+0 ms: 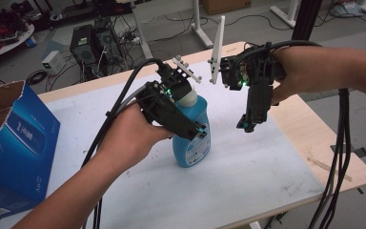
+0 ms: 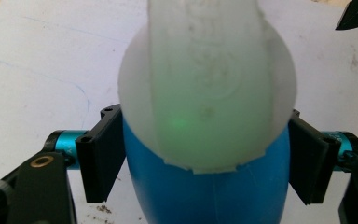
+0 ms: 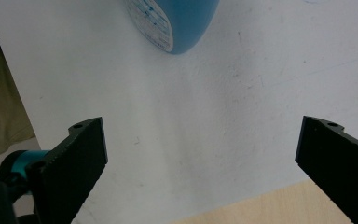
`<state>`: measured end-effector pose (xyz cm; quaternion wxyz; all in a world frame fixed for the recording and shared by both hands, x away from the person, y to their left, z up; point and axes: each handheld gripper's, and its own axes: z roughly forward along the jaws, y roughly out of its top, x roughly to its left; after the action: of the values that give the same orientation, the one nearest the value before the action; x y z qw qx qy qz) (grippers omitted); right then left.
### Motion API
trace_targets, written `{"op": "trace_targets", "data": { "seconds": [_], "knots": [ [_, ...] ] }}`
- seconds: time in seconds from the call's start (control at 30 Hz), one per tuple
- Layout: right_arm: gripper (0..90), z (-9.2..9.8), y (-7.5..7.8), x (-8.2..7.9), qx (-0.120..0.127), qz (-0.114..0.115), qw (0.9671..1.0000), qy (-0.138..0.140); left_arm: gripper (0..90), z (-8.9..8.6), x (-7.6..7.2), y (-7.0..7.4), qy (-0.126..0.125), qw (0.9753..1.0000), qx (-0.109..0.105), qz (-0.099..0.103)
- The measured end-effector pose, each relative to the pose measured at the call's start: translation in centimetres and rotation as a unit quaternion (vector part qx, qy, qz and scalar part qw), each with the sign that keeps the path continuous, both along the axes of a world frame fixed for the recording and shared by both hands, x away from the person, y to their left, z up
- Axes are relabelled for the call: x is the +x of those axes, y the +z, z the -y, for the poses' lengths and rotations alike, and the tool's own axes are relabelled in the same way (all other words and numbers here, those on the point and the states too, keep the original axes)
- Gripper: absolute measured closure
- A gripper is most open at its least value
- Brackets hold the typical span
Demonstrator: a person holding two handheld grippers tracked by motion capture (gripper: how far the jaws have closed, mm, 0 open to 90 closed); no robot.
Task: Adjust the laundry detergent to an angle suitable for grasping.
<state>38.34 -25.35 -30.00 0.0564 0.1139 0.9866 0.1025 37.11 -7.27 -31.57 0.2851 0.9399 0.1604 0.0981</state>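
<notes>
A blue bottle point(image 1: 192, 138) with a white cap point(image 2: 207, 88) is stood upright on the white table point(image 1: 248, 167), clamped at its shoulders by the left gripper point(image 1: 190, 125). The right gripper point(image 1: 250, 121) is held above the table, just right of the bottle, jaws spread wide and holding nothing. A blue cardboard box point(image 1: 14, 143) is placed at the table's left edge.

Even, soft indoor light falls across your tabletop point(image 1: 248, 167), bright but without hard glare; shadows under the blue bottle point(image 1: 192, 136) and your forearms stay faint and diffuse. In the high view, fine detail is soft and the far floor darker. In the left gripper view, the bottle's white cap point(image 2: 207, 84) sits too close, blurred, with a green glow on it. The right gripper view is fairly sharp on the scuffed surface, its black jaws unlit.
</notes>
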Motion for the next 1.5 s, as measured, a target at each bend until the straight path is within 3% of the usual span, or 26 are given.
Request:
{"op": "trace_targets", "data": {
  "seconds": [0.23, 0.5, 0.9, 1.27, 1.5],
  "knots": [
    [1.2, 0.1, -0.2, 0.0, 0.000, -0.002, 1.0000, 0.002, 35.5, -0.1, 0.0, 0.0, 0.003, 1.0000, -0.007, -0.002],
    [1.2, 0.1, -0.2, 0.1, 0.000, -0.002, 1.0000, 0.001, 37.2, -0.2, 0.1, -0.1, 0.006, 0.9998, -0.018, -0.011],
    [1.2, 0.0, -0.3, 0.2, 0.000, -0.003, 1.0000, -0.002, 37.9, -0.3, -0.2, 0.1, 0.001, 0.9998, -0.017, -0.004],
    [1.2, -0.2, -0.2, 0.2, -0.001, -0.004, 1.0000, 0.000, 37.9, -2.2, 0.0, 1.7, -0.022, 0.9993, -0.026, -0.017],
    [1.2, -0.5, -0.1, 0.2, -0.002, -0.003, 1.0000, 0.000, 37.9, -4.8, 0.7, 3.3, -0.052, 0.9984, -0.020, -0.011]
  ]
}}
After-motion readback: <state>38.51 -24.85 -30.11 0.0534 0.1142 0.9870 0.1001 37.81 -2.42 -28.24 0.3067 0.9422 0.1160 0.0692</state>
